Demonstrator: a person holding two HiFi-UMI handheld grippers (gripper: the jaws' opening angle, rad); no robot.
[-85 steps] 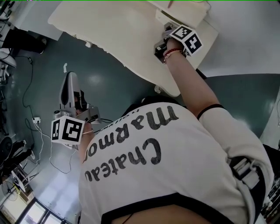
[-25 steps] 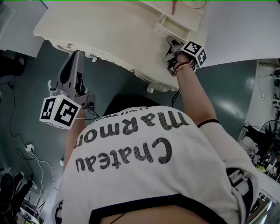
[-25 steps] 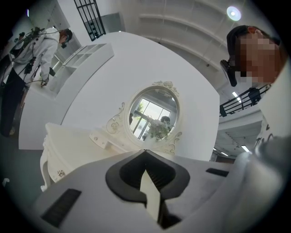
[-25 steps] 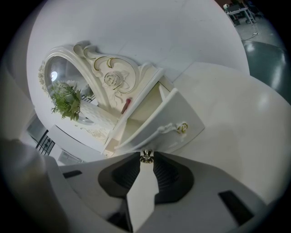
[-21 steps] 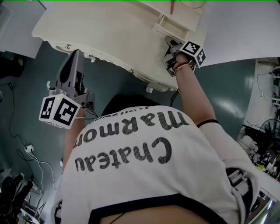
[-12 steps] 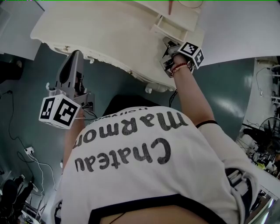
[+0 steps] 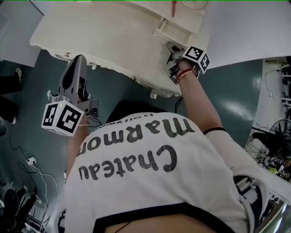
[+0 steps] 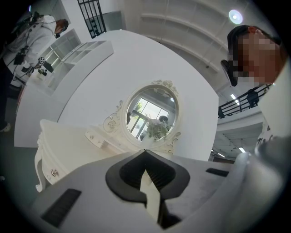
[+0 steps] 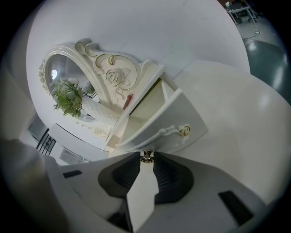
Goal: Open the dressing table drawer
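The cream dressing table [image 7: 118,41] fills the top of the head view. Its small upper drawer [image 7: 175,32] stands pulled out. My right gripper [image 7: 169,51] reaches to that drawer's front. In the right gripper view the drawer [image 9: 152,107] shows its hollow inside, and the gripper [image 9: 146,160] is shut on a small metal knob [image 9: 146,156] at the front panel's lower edge. My left gripper [image 7: 76,61] hovers by the table's front edge, shut, nothing in it. In the left gripper view its tips [image 8: 144,152] point at the oval mirror [image 8: 152,119].
A curved white wall [image 8: 136,63] backs the table. A person in a white top [image 8: 32,36] stands at the far left by white shelving. Cables [image 7: 32,161] lie on the grey-green floor. A red object [image 7: 174,7] rests behind the drawer.
The left gripper rose from low beside my body to the table's front edge, then held still. The right gripper stays on the knob. Only the head view has drifted in the last second.
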